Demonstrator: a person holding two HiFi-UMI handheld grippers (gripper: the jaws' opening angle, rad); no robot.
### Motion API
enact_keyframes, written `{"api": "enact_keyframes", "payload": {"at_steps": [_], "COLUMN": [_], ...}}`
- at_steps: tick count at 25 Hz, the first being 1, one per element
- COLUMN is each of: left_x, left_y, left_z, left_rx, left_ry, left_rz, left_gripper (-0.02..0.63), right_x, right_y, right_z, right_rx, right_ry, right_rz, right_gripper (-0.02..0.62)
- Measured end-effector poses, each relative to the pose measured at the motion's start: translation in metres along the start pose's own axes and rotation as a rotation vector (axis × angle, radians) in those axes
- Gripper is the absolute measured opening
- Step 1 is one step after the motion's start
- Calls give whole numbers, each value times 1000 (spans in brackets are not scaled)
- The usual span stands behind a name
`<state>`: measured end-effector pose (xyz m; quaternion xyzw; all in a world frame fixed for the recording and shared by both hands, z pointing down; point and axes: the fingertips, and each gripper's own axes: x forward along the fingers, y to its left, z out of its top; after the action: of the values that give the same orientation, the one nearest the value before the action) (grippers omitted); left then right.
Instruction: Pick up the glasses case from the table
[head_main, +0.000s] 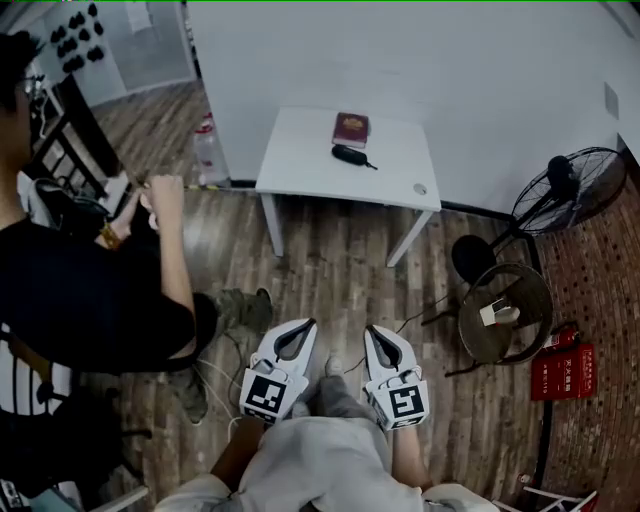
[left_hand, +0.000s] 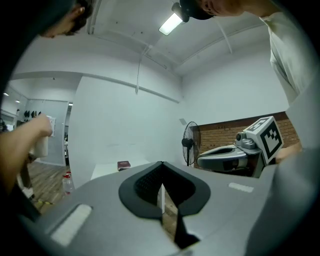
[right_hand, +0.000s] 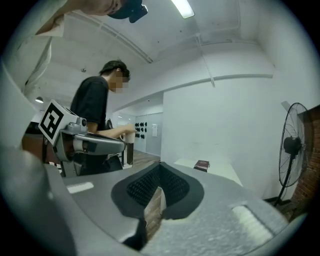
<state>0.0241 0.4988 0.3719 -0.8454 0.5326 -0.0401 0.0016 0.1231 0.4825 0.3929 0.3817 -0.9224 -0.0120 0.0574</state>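
Two small things on the white table (head_main: 300, 165): toward its middle a black oblong one, taken here for the glasses case (head_main: 349, 155), flat on the top with a thin cord trailing off its right end. Just behind it, apart, a dark red book-like thing (head_main: 351, 129), the only one of the pair plain in the gripper views. Laid flat and in the open, probably so as to be reached from the near edge with nothing in the way, narrow width ready for a pinch across. No contact with either gripper: well apart from both, far ahead across a stretch of wood floor (head_main: 330, 270), roughly on the line between the two. Left gripper (head_main: 300, 333) and right gripper (head_main: 378, 338) side by side, low and close in front of the holder's body, pointing about level toward the table. Jaws of each pressed together at the tips, nothing between them but a sliver of floor seen through the slit lower down. Closed most likely because nothing to carry yet, and held close in because no reach begun. Judged stage: the very start, case untouched. Needed next, on that judgement: a move forward to the table, one pair of jaws opened wider than the case, then lowered over it. Farther out, a bystander (head_main: 80, 290) at the left and a standing fan (head_main: 570, 185) at the right by the wall, neither in the path to the table.
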Motion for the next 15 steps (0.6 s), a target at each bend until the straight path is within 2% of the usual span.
{"api": "enact_keyframes", "payload": {"at_steps": [8, 15], "left_x": [86, 134], "left_y": [23, 32], "left_z": [6, 20], "left_rx": [17, 37], "left_ry": [15, 6], "left_rz": [37, 94], "left_gripper": [18, 18], "right_x": [52, 81], "right_y": [-79, -121], "right_z": [3, 9], "right_rx": [-1, 0], "right_ry": [-9, -23], "right_rz": [52, 120], "right_gripper": [5, 5]}}
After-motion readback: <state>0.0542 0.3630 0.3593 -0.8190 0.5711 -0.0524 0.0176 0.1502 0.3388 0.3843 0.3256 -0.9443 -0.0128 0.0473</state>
